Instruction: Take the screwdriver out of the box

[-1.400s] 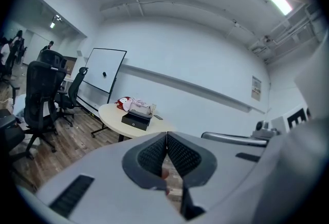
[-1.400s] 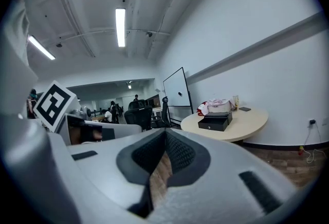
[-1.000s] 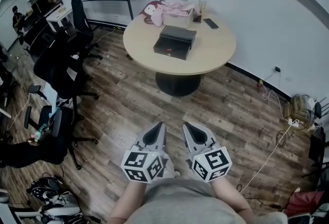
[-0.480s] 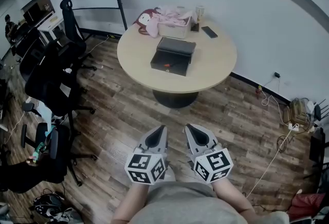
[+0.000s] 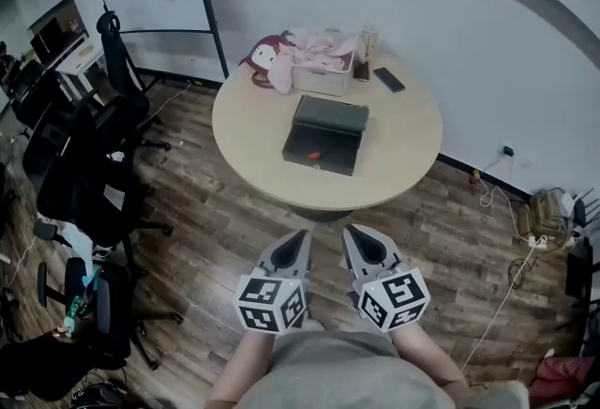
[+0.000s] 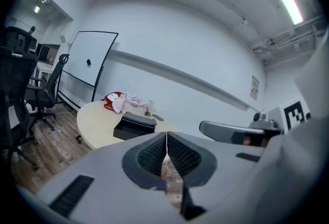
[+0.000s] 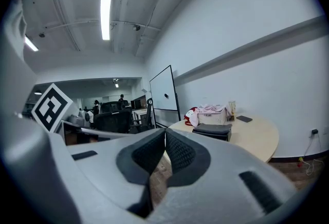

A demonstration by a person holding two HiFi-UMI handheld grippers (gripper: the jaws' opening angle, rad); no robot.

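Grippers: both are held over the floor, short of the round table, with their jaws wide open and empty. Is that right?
Not quite. The left gripper and the right gripper are held over the floor, short of the round table, and are empty. But their jaws are shut, not wide open. Each gripper's own view shows its pads meeting with nothing between them.

A round, pale bench [image 5: 248,130] stands ahead of the left tool [image 5: 302,236] and the right tool [image 5: 349,231], well apart from their tips. A black box [image 5: 325,133] lies near its middle, straight ahead of both. Beyond the box, toward the far edge, sit a white basket [image 5: 322,79] heaped with pink cloth, a plush toy [image 5: 267,55] to its left, and a cup [image 5: 368,39] and a dark phone [image 5: 388,79] to its right.
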